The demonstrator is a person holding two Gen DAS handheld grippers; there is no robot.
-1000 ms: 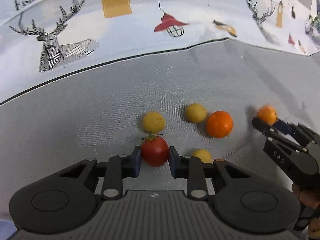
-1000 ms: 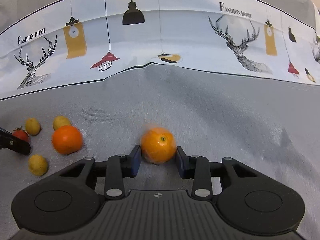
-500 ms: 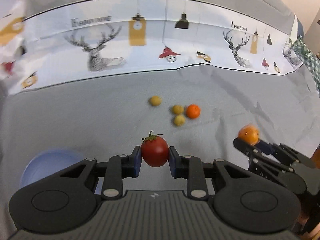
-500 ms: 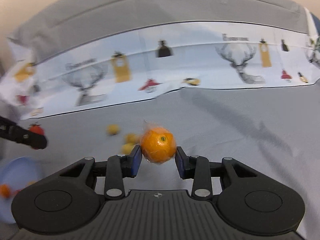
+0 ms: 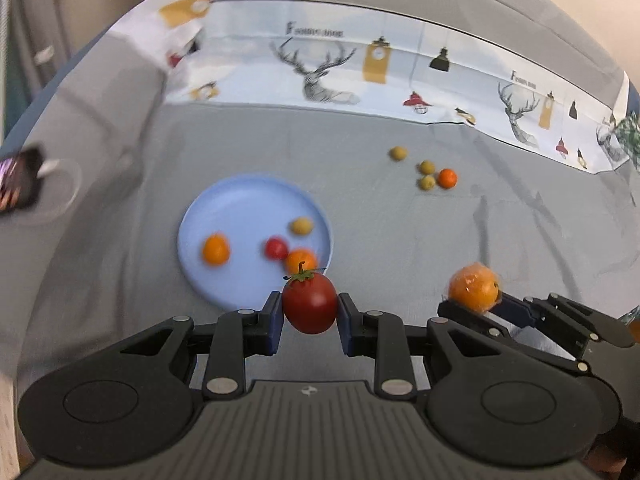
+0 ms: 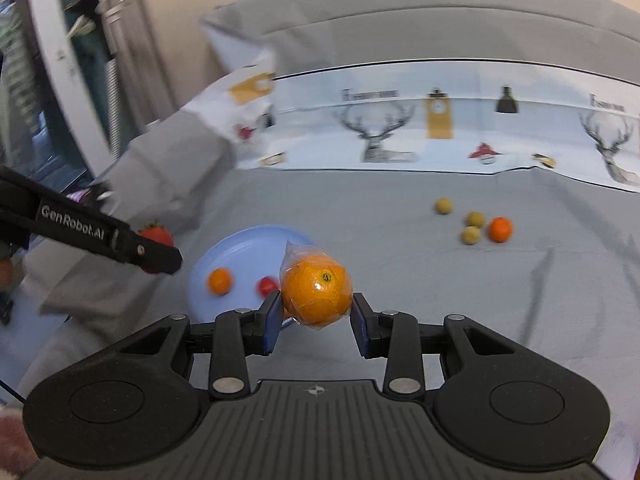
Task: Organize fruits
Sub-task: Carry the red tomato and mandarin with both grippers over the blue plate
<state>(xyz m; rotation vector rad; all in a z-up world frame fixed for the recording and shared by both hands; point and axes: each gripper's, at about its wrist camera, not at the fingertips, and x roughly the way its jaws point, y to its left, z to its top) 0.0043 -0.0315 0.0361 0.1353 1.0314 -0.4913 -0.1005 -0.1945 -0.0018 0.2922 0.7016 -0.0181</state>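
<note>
My left gripper point(image 5: 310, 310) is shut on a red tomato point(image 5: 309, 303) with a green stem, held in the air just short of the near rim of a light blue plate point(image 5: 240, 208). On the plate lie two small oranges, a small red tomato point(image 5: 276, 248) and a yellow-green fruit point(image 5: 301, 225). My right gripper point(image 6: 316, 314) is shut on a film-wrapped orange point(image 6: 317, 293); it also shows in the left wrist view, right of the plate, as the wrapped orange point(image 5: 474, 291). In the right wrist view the plate point(image 6: 244, 248) lies beyond the orange, and the left gripper's tomato point(image 6: 157, 237) is at the left.
Three yellow-green fruits and one small orange point(image 5: 447, 178) lie in a loose group on the grey cloth, far right of the plate. A printed deer-and-lamp cloth point(image 5: 328, 76) runs along the back. A dark device point(image 5: 18, 178) sits at the far left edge.
Both grippers rose and swung left, away from the loose fruit group, each carrying its fruit. The blue plate has come fully into view below and ahead of them.
</note>
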